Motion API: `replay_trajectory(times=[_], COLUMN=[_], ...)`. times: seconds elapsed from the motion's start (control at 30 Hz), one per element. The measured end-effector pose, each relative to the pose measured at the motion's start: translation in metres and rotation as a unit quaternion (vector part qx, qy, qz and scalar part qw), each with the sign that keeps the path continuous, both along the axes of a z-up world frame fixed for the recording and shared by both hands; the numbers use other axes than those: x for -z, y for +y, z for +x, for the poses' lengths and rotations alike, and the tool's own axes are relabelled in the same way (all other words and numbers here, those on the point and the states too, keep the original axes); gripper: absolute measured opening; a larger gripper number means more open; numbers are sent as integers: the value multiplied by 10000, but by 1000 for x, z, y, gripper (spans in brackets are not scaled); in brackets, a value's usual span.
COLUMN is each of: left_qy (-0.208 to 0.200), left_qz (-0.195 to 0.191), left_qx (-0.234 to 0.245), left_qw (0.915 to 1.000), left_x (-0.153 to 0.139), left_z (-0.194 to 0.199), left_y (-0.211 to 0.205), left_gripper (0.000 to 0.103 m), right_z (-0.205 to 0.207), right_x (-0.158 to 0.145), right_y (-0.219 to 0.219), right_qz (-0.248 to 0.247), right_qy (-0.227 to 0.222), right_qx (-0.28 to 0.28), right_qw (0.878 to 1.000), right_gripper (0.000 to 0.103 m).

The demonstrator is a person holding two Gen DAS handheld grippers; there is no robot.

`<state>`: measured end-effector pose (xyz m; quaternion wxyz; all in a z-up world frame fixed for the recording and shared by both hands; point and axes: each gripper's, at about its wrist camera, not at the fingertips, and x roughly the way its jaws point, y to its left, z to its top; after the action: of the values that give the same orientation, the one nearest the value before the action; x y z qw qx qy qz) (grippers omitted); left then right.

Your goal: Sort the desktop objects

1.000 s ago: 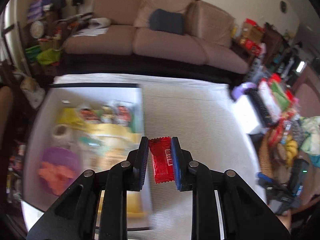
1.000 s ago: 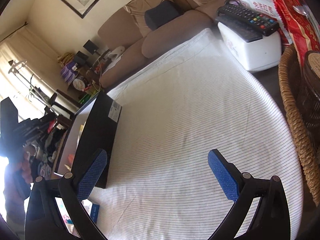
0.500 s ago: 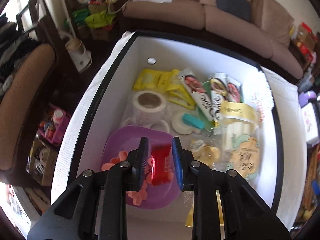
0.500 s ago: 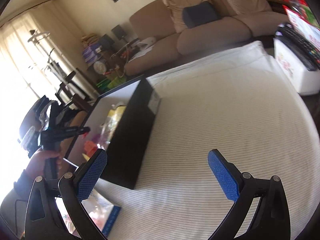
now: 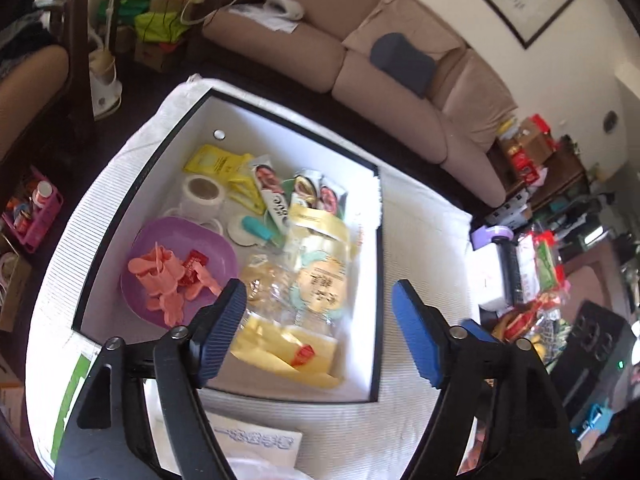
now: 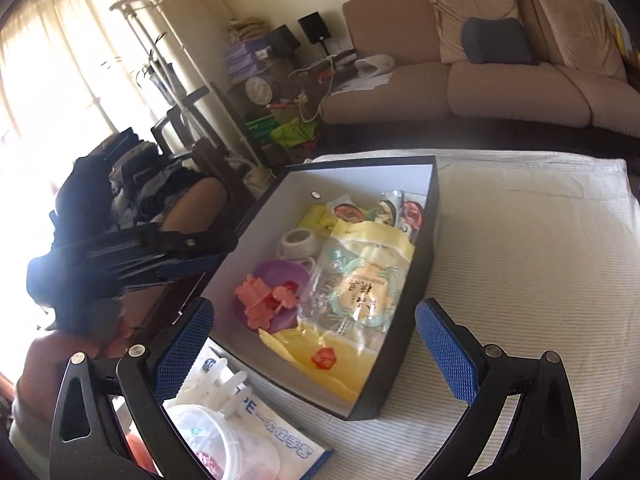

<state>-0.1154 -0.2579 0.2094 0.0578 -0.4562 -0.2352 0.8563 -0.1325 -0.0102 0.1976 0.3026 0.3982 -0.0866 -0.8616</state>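
A red sachet (image 5: 195, 266) lies on the purple plate (image 5: 208, 240) among pink clips inside the black box (image 5: 378, 240), which has a white lining. My left gripper (image 5: 316, 300) hovers over the box's near side. Its jaws are opening and nothing is between them. In the right wrist view the left gripper (image 6: 228, 250) shows as a dark blur at the box's left wall. My right gripper (image 6: 316, 320) stands open above the near corner of the box (image 6: 416, 292) and holds nothing.
Snack pouches, tape rolls and yellow packets fill the box. A plastic tub (image 6: 212, 440) and a blue-lettered packet (image 6: 280, 436) lie in front of it on the white striped cloth (image 6: 520, 260). A white case with remotes (image 5: 492, 276) and a cluttered heap sit to the right. A sofa stands behind.
The left gripper carried the red sachet over the box, opened, and the sachet now lies on the purple plate. The right gripper swung left and upward to face the box.
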Motion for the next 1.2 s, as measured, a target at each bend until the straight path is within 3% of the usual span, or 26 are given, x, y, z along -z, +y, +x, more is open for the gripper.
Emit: replay_trajectory(times=[0.13, 0.3, 0.43, 0.53, 0.83, 1.2], left_qy=[481, 531, 561, 579, 397, 172], left_qz=[-449, -997, -951, -1109, -1584, -2081], left_qx=[-158, -38, 104, 266, 813, 1037], left_qw=[9977, 9936, 9938, 9918, 9832, 9724], left_x=[-19, -18, -14, -7, 39, 114], left_z=[31, 51, 61, 63, 63, 51], left_y=[30, 74, 100, 126, 211, 277], left_gripper=[79, 82, 100, 102, 103, 103], right_z=[12, 32, 47, 52, 66, 57], right_x=[0, 0, 2, 9, 40, 90], right_y=[7, 39, 77, 110, 197, 236], right_qz=[53, 539, 762, 802, 1074, 1466], right_qy=[-3, 233, 305, 202, 60, -98], right_qx=[54, 352, 720, 1012, 1724, 2076], right_qw=[10000, 9977, 9940, 9914, 9791, 9671], right_gripper=[103, 103, 103, 103, 103, 103])
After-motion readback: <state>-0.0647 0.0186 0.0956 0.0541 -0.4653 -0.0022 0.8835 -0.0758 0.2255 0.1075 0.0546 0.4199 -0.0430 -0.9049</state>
